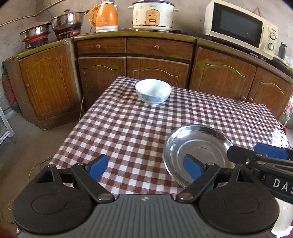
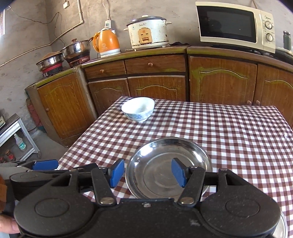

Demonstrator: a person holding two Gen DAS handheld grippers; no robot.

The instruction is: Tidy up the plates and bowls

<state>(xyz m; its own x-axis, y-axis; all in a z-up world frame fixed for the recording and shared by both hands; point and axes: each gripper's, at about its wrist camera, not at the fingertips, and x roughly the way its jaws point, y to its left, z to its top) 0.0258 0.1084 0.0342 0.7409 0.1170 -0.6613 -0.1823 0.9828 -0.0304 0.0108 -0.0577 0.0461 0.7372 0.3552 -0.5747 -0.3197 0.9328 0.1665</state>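
Observation:
A steel plate (image 1: 197,146) lies on the checked tablecloth near the front; it also shows in the right wrist view (image 2: 164,161). A white bowl with blue pattern (image 1: 153,93) stands upright near the table's far left corner, also seen in the right wrist view (image 2: 138,109). My left gripper (image 1: 145,169) is open and empty, its right finger over the plate's left rim. My right gripper (image 2: 148,173) is open and empty, straddling the plate's near left rim. The right gripper also shows in the left wrist view (image 1: 256,155) at the plate's right.
The table (image 1: 119,131) has a red-and-white checked cloth. Wooden cabinets (image 1: 157,60) stand behind it with a rice cooker (image 1: 153,15), orange kettle (image 1: 104,16), pots (image 1: 67,20) and microwave (image 1: 239,27) on top. A metal shelf (image 2: 16,139) stands at left.

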